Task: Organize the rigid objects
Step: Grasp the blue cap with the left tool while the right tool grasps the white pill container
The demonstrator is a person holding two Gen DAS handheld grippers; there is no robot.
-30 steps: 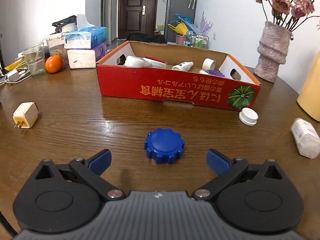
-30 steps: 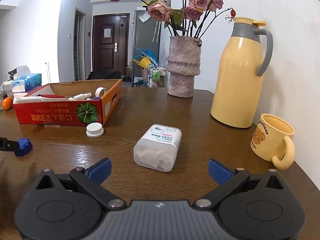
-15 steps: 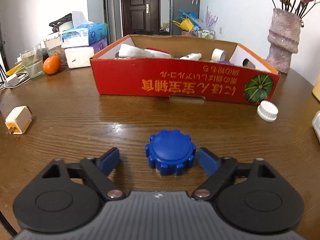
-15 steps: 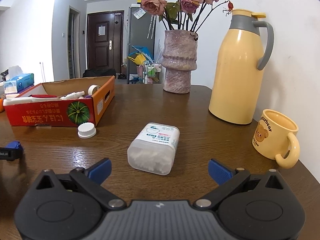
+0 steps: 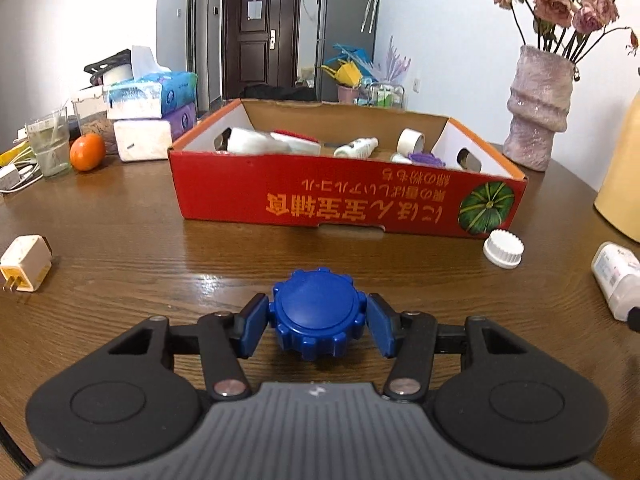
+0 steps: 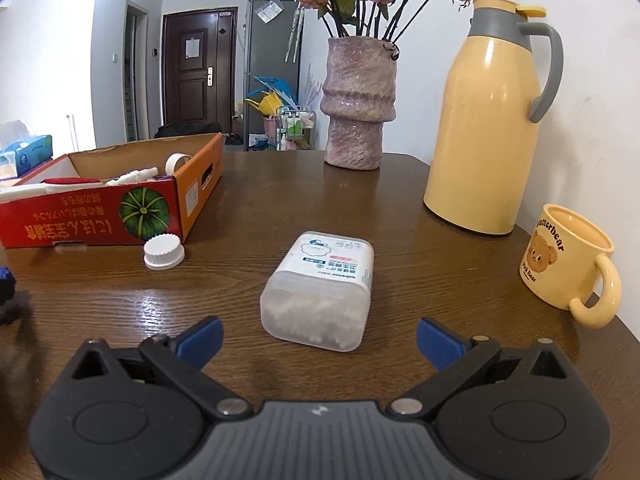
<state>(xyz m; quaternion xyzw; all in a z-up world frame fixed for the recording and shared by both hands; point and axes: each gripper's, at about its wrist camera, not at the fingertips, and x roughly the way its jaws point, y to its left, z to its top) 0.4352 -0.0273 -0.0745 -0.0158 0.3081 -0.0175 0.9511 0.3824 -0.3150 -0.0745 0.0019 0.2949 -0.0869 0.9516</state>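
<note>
A blue ribbed cap (image 5: 316,312) lies on the wooden table between the blue pads of my left gripper (image 5: 316,322). The jaws are closing and both pads touch the cap's sides. Behind it stands the red cardboard box (image 5: 348,208) with several small items inside. A white cap (image 5: 503,248) lies by the box's right corner. In the right wrist view a clear plastic box of cotton swabs (image 6: 320,288) lies on its side just ahead of my right gripper (image 6: 319,338). That gripper is open, its fingers wide apart and off the swab box.
A white plug adapter (image 5: 26,264) lies at the left. An orange (image 5: 87,151), a glass (image 5: 50,144) and tissue packs (image 5: 152,96) stand at the back left. A vase (image 6: 356,100), a yellow thermos (image 6: 486,120) and a mug (image 6: 568,256) stand to the right.
The left gripper's jaws came in from wide open until the pads met the blue cap. The right gripper moved closer to the swab box, still open.
</note>
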